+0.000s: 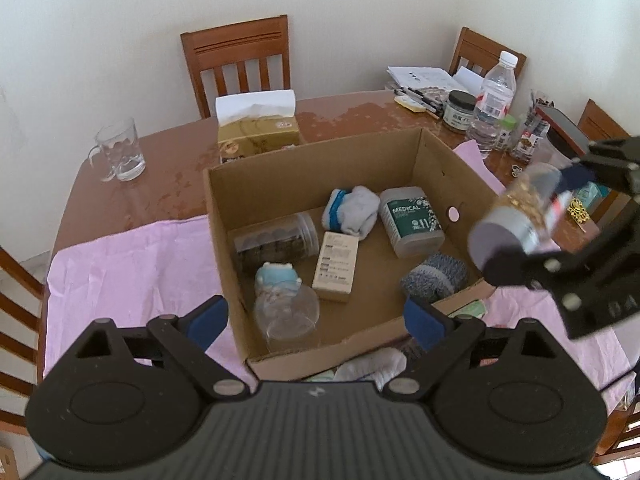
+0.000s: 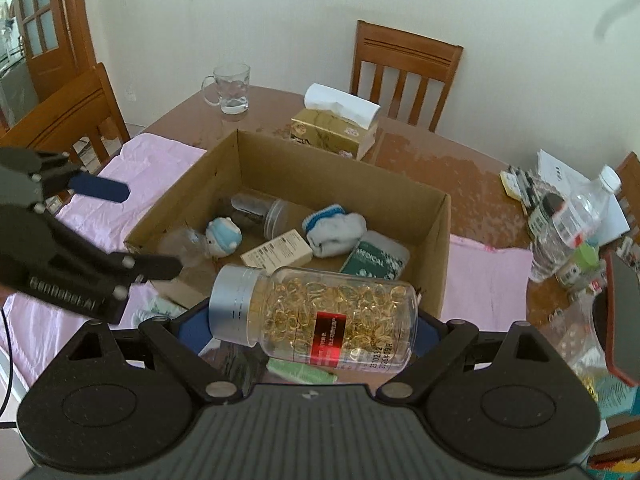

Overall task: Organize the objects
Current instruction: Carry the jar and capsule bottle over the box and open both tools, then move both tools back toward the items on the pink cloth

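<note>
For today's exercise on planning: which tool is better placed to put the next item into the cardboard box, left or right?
Right. The right tool already grips the capsule bottle sideways, just short of the cardboard box. The left tool is open and holds nothing.

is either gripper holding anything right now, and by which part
The right gripper holds a clear plastic bottle of golden capsules with a silver cap, lying sideways, gripped across its body. The left gripper is open and holds nothing.
</note>
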Demonstrator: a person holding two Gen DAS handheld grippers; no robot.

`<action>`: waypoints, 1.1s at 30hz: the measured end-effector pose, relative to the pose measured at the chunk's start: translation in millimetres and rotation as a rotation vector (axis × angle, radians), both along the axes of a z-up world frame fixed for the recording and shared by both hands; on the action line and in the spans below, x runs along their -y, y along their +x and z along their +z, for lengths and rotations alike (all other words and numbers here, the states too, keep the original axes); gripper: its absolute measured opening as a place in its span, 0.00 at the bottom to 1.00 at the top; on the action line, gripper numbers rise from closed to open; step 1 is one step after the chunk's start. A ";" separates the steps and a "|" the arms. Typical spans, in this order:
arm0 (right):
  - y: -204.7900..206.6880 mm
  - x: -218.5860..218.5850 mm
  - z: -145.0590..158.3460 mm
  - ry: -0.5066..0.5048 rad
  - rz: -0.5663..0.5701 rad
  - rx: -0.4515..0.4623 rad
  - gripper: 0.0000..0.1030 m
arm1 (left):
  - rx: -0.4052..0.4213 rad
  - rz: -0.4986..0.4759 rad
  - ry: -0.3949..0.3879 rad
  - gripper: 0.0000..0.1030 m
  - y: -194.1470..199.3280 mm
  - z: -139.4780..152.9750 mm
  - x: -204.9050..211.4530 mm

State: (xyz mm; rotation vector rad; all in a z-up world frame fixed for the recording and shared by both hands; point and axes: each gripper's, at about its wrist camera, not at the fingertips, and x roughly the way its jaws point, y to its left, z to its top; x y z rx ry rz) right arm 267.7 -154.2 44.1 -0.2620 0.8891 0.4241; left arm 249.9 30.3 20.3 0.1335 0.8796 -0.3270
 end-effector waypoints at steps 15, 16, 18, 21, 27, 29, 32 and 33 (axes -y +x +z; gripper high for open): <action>41.2 -46.2 -5.7 -0.026 0.135 0.015 1.00 | -0.030 0.146 -0.007 0.93 -12.9 -8.2 -38.1; 41.9 -48.1 -4.5 -0.027 0.136 0.030 1.00 | -0.034 0.152 -0.007 0.93 -13.3 -9.4 -39.5; 43.7 -49.4 -3.2 -0.023 0.137 0.029 1.00 | -0.041 0.156 -0.003 0.94 -12.8 -11.3 -41.1; 43.8 -47.3 -4.0 -0.015 0.131 0.019 1.00 | -0.051 0.160 0.000 0.94 -12.9 -14.5 -41.7; 37.1 -38.5 -8.9 -0.020 0.108 0.003 1.00 | -0.068 0.152 0.003 0.94 -13.2 -20.8 -36.6; 33.9 -33.9 -10.6 -0.022 0.098 -0.002 1.00 | -0.069 0.147 0.008 0.94 -13.8 -21.7 -34.2; 27.7 -26.7 -13.2 -0.021 0.079 -0.010 1.00 | -0.075 0.141 0.009 0.94 -15.4 -22.8 -31.2; 26.1 -25.0 -14.2 -0.020 0.074 -0.013 1.00 | -0.077 0.138 0.008 0.94 -15.9 -23.4 -29.9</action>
